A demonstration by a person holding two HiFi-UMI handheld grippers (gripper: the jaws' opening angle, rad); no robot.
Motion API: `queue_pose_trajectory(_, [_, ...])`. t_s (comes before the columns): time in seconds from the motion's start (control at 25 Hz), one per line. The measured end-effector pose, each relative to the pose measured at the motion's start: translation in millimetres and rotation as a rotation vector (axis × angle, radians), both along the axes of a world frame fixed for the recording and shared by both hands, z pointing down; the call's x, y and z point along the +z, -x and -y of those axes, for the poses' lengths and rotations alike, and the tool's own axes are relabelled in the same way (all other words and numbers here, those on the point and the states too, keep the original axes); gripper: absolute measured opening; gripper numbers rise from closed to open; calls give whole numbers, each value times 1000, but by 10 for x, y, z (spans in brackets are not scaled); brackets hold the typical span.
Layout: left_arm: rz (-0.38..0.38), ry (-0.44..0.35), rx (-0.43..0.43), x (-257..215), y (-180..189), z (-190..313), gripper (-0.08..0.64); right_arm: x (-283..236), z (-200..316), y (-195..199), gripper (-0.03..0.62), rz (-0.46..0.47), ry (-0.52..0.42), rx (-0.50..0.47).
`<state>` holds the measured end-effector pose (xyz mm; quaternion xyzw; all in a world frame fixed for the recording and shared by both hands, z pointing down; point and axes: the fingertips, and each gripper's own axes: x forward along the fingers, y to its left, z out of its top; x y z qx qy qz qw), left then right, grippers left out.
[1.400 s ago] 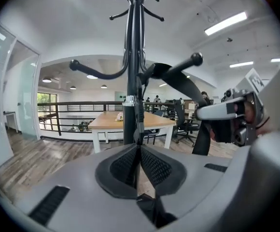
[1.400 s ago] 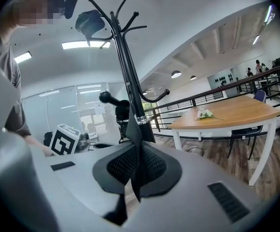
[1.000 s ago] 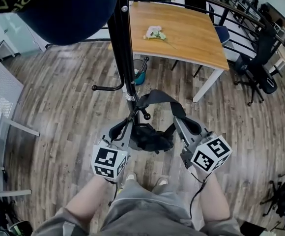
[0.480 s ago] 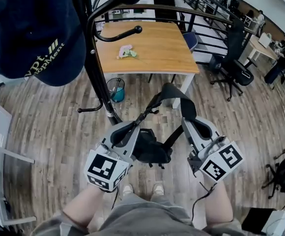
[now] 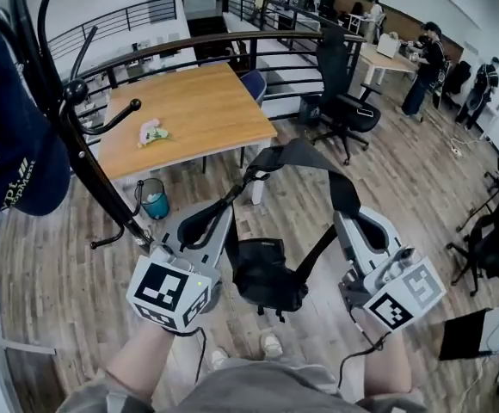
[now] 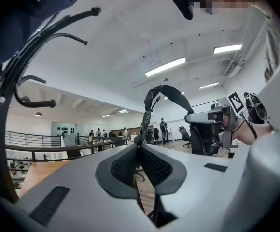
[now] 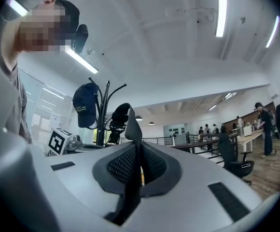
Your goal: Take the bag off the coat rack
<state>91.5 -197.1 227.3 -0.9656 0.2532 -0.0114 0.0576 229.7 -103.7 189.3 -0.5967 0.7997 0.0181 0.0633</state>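
A black bag point(image 5: 267, 274) hangs by its black strap point(image 5: 297, 155) between my two grippers, over the wooden floor. My left gripper point(image 5: 229, 210) is shut on the strap's left side, and the webbing runs out between its pads point(image 6: 145, 124). My right gripper point(image 5: 346, 215) is shut on the strap's right side point(image 7: 133, 124). The strap arches free above the bag, touching no hook. The black coat rack point(image 5: 86, 157) stands to the left, apart from the bag, with a navy cap point(image 5: 9, 162) on it. In the right gripper view the coat rack point(image 7: 103, 115) stands beyond the strap.
A wooden table point(image 5: 189, 114) stands behind the bag, with a teal bin point(image 5: 154, 203) under it. A black office chair point(image 5: 344, 101) and a dark railing point(image 5: 232, 46) are farther back. More chairs stand at the right edge point(image 5: 490, 231). People stand far off.
Both grippers have risen with the bag and carried it right, away from the rack's pole and hooks. The strap that lay close to a hook now arches free.
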Motion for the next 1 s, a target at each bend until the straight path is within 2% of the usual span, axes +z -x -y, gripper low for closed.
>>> queue_pose_trajectory(0.16, [-23, -20, 122, -134, -463, -165, 32, -97, -353, -346, 31, -3, -6, 130])
queue_pose_trajectory(0.36, [-19, 8, 251, -6, -994, -375, 32, 34, -718, -714, 32, -7, 18, 260])
queue_pose_trajectory(0.52, [6, 33, 315, 162, -1334, -552, 32, 231, -971, -1006, 31, -3, 65, 342])
queue_pose_trajectory(0.76, [43, 84, 382, 596, -1563, -741, 32, 599, -1218, -1183, 32, -3, 138, 445])
queue_pose_trajectory(1.0, [98, 132, 417, 880, -1784, -774, 32, 889, -1257, -1325, 32, -3, 198, 475])
